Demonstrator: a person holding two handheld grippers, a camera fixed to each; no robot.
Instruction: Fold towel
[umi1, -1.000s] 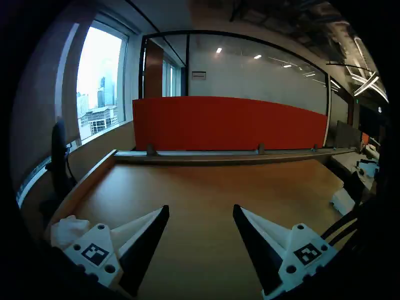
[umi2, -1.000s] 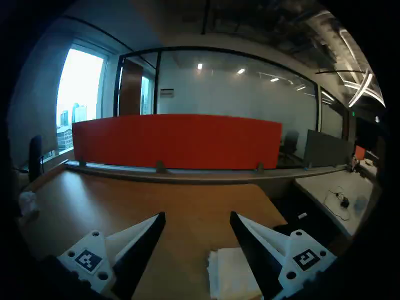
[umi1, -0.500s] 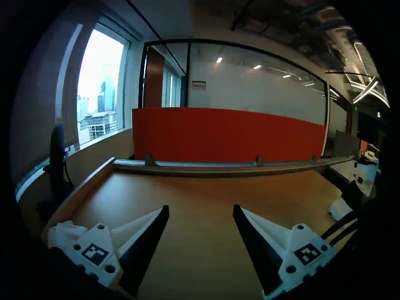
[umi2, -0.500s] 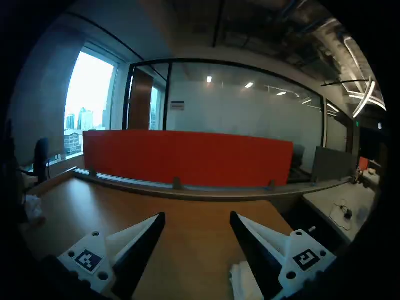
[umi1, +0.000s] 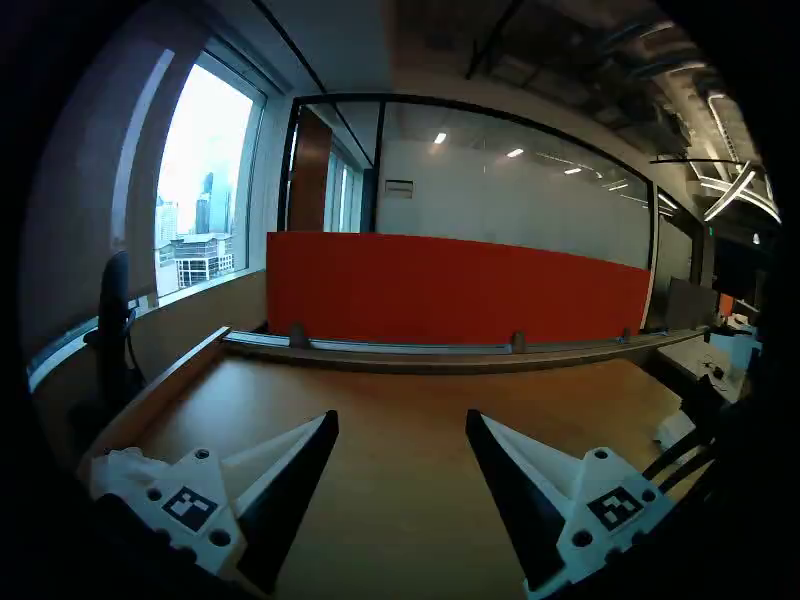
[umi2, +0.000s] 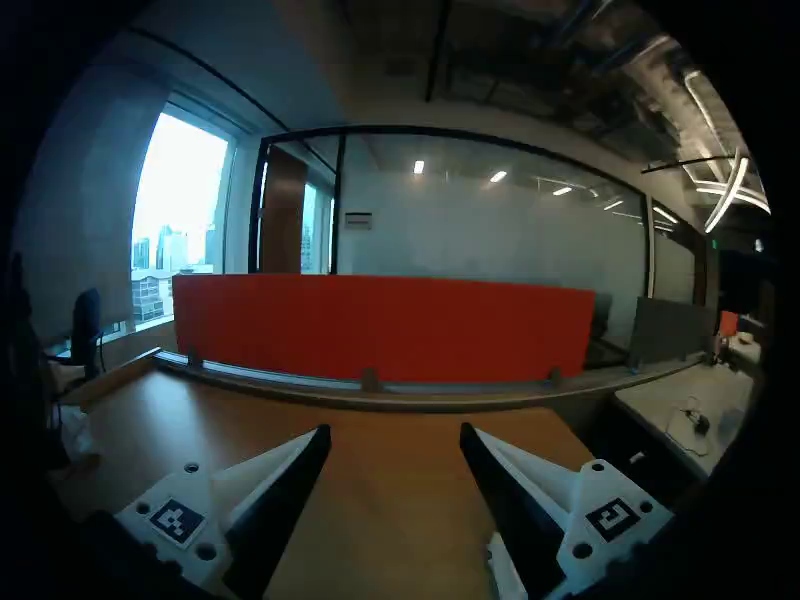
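My left gripper is open above the wooden table, nothing between its fingers. A crumpled white towel lies at the table's near left corner, partly behind my left finger. A second white towel peeks out at the far right edge of the left gripper view. My right gripper is also open and empty. A folded white towel shows as a sliver beside its right finger, low in the right gripper view. White cloth lies at the left of that view.
An orange divider panel on a metal rail closes the table's far side. A dark office chair stands by the window on the left. A neighbouring white desk with cables lies to the right.
Both views have tilted upward, showing more ceiling. In the right gripper view the folded towel has slid down to the bottom edge. Both grippers stay open.
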